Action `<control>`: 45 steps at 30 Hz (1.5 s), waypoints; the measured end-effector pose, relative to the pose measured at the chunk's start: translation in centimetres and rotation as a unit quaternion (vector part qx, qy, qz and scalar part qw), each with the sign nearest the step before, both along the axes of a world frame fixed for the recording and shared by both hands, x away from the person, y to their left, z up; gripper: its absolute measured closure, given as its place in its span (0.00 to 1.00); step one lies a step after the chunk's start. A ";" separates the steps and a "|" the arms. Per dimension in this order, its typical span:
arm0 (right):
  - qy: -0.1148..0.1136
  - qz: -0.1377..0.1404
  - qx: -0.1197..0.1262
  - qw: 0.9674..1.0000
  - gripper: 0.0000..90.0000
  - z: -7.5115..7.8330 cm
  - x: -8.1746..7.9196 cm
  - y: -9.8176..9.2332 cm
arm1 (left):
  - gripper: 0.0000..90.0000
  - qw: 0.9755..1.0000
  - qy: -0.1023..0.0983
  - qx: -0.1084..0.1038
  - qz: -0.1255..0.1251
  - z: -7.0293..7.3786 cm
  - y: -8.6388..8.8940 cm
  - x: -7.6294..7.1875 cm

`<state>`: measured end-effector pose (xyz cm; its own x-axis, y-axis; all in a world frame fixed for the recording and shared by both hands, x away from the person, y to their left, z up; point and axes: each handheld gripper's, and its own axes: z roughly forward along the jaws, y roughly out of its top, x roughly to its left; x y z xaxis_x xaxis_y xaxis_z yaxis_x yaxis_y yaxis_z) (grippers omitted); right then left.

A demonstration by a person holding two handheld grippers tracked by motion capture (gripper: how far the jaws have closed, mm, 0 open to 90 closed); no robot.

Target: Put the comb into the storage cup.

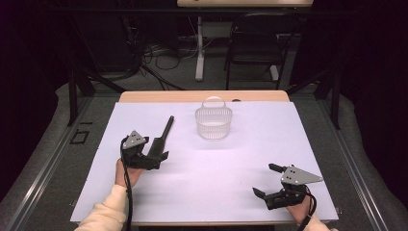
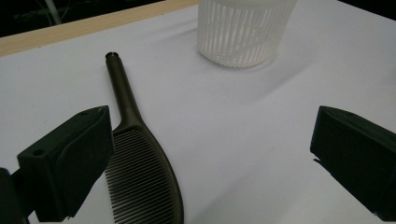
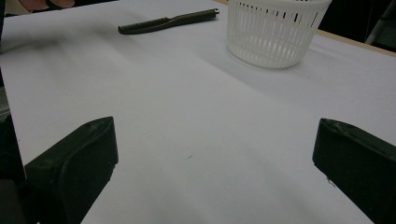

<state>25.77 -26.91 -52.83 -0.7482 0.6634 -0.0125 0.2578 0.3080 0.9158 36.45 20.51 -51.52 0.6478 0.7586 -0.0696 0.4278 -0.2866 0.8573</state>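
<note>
Left gripper (image 2: 210, 158) wide open, one jaw beside comb (image 2: 140, 177); right gripper (image 3: 215, 172) wide open, holding nothing.

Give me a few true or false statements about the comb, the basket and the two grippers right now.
1. The left gripper is open, with the comb beside one jaw. True.
2. The comb lies inside the white basket. False: it lies flat on the white table cover, apart from the basket.
3. The right gripper holds the basket. False: it is open and holds nothing.
4. The basket stands upright. True.
</note>
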 end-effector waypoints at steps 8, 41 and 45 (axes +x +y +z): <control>0.000 0.001 -0.003 1.000 0.00 0.0 0.0 0.0 | 0.00 1.000 0.010 0.017 0.024 0.1 -0.3 2.0; 0.002 0.015 -0.007 1.000 0.00 0.0 0.4 0.3 | 0.16 0.991 0.069 0.063 0.096 -0.4 -1.7 10.3; 0.002 0.017 -0.006 1.000 0.00 0.0 0.4 0.4 | 0.28 0.990 0.067 0.064 0.106 -0.3 -1.9 11.1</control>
